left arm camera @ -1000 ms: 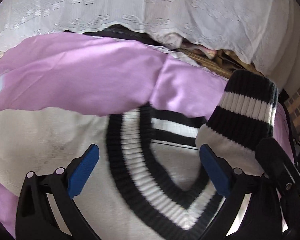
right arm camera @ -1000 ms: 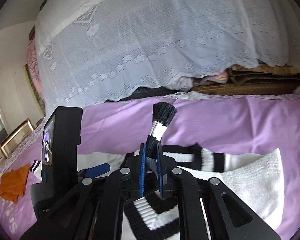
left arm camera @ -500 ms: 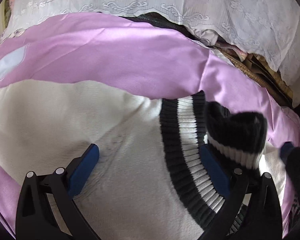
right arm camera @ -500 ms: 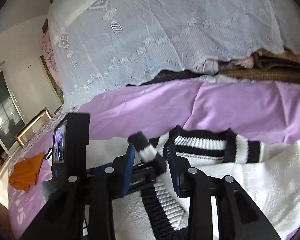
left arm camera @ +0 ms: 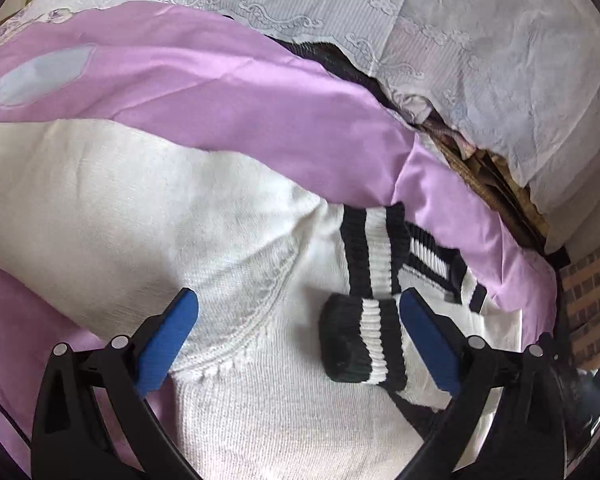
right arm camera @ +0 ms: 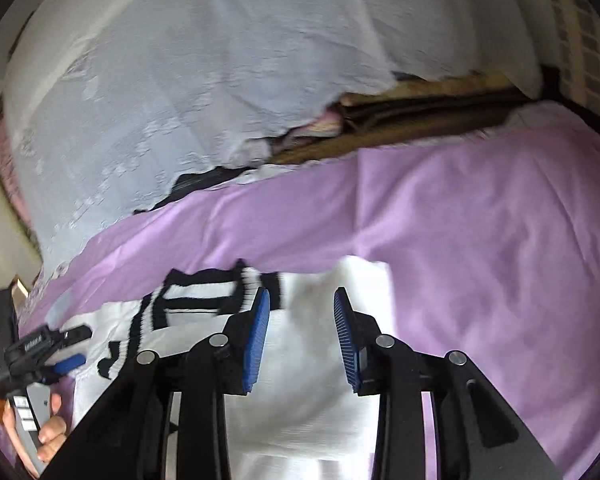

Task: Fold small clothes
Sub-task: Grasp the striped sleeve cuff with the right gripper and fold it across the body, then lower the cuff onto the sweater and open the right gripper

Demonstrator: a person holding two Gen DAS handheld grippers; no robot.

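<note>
The white sweater [left arm camera: 236, 264] lies spread on the purple bedsheet [left arm camera: 204, 96], and both grippers hang just over it with nothing between their pads. The left gripper [left arm camera: 298, 334] has its jaws wide apart. Below them and in the gap is the knitted white body of the sweater, with a curved seam running across it, while the black-and-white striped cuff [left arm camera: 362, 340] of a folded-in sleeve lies close against the inner side of the right-hand blue pad [left arm camera: 428, 340] (whether it actually touches the pad I cannot tell). Just beyond the cuff, the striped collar [left arm camera: 374, 248] stands at the far edge of the sweater, next to the purple sheet.

The right gripper [right arm camera: 300, 336] is also parted, though less widely, and holds nothing. Plain white knit fills the space between its two ribbed blue pads, and the sweater's far right corner [right arm camera: 368, 276] lies a little past the fingertips, ending on the purple sheet. The striped collar sits off to the left of these jaws, partly behind the left-hand pad.

Beyond the sheet hangs a white lace cloth [right arm camera: 204, 80] over a pile of brown and pink bedding [right arm camera: 380, 120] (the right view is rather blurred).
</note>
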